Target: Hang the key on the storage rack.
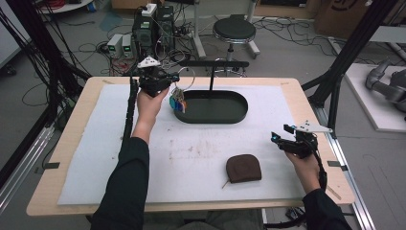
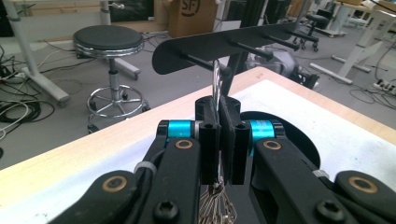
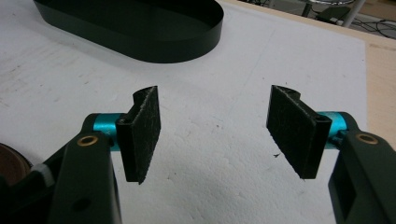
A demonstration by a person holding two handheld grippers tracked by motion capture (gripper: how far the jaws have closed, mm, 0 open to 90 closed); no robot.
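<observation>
At the far left of the white foam mat, the left gripper is held raised above the table, near the left end of the black oval tray. Its jaws are closed tight on the thin silver key ring, which rises between the pads in the left gripper view; a bunch of metal keys with a blue and orange tag hangs below the gripper, over the tray's left rim. Directly ahead of the ring stands the black hook rail with projecting pegs, carried on a thin post that rises from the tray; the ring sits close to one peg, but whether it touches cannot be determined. Right of the tray's centre and nearer the person, a brown rounded leather pouch lies flat on the mat, well apart from the keys. At the right side, the right gripper hovers low over the mat, jaws spread wide with nothing between the pads, pointing toward the tray.
</observation>
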